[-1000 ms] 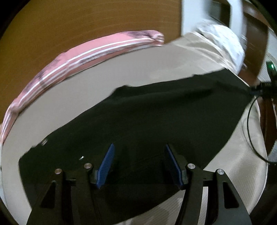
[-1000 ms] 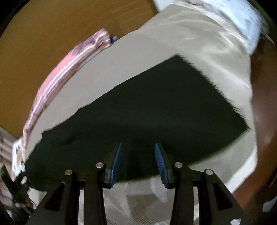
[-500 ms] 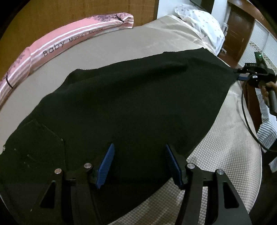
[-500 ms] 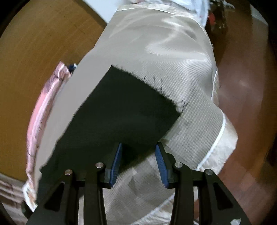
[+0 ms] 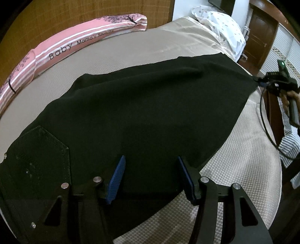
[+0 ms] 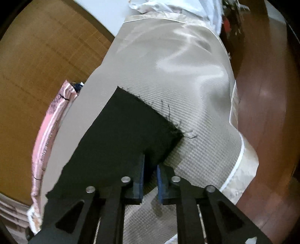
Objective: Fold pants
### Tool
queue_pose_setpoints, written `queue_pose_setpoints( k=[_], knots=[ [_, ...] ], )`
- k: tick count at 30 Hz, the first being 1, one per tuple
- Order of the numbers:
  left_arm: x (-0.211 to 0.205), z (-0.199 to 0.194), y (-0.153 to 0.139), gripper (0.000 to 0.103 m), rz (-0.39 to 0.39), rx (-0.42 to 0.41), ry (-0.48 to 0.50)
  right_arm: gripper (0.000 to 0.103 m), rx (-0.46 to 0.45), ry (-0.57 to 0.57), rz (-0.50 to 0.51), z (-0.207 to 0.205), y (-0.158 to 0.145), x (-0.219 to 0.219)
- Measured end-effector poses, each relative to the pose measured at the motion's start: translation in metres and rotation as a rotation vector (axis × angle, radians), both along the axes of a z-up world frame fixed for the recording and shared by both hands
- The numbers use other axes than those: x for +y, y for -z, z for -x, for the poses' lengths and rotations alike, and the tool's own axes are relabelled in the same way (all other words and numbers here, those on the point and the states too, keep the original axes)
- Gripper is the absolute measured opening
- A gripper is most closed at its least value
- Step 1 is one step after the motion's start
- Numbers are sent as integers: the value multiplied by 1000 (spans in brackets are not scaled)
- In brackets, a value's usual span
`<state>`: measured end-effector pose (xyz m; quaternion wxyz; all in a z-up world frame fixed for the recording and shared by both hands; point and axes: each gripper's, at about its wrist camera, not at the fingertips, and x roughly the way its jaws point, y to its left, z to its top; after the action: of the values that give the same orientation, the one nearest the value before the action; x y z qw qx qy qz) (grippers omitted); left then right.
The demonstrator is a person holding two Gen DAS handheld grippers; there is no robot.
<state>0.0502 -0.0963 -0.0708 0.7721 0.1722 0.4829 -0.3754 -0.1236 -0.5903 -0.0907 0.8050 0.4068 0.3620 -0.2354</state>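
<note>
Black pants (image 5: pixel 146 112), beige woven bedcover (image 5: pixel 243 169), pink striped pillow (image 5: pixel 61 47)

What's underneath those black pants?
The black pants lie spread on a beige bed cover, which shows all around them. Whatever lies directly beneath the cloth is hidden.

Bed and room around us

We see a bed (image 5: pixel 241 169) under a beige woven cover, with a pink striped pillow (image 5: pixel 75 40) reading "Baby Mama's favorite" along its far edge, against a tan wall (image 5: pixel 65 16). At the bed's far corner lies a white dotted pillow (image 5: pixel 223 28), with a dark wooden door (image 5: pixel 260 35) past it. From the right wrist we see reddish wood floor (image 6: pixel 266 112) beside the bed.
</note>
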Motion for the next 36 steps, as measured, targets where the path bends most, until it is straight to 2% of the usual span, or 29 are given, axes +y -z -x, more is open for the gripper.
queue_pose_setpoints(
  k=[6, 12, 14, 18, 25, 29, 32, 36],
  knots=[
    [-11, 0, -16, 57, 39, -24, 19, 21, -70, 4, -50, 12, 10, 0],
    [-43, -15, -18, 57, 46, -37, 8, 21, -122, 13, -75, -6, 13, -11],
    [-56, -23, -18, 57, 57, -38, 4, 20, -126, 11, -83, -10, 13, -13],
    [-77, -37, -24, 57, 101, -26, 1, 10, -111, 9, -64, -12, 10, -14],
    [-106, -71, -27, 58, 133, -1, -23, 8, -74, 2, -22, -9, 9, -12],
    [-116, -91, -13, 57, 134, 91, -25, 9, -83, 5, -40, -6, 12, -14],
    [-122, -100, 3, 57, 86, 72, -34, 9, -86, 6, -48, -5, 13, -15],
    [-123, -103, 5, 57, 92, 22, -15, 9, -89, 10, -49, -5, 15, -14]
  ],
)
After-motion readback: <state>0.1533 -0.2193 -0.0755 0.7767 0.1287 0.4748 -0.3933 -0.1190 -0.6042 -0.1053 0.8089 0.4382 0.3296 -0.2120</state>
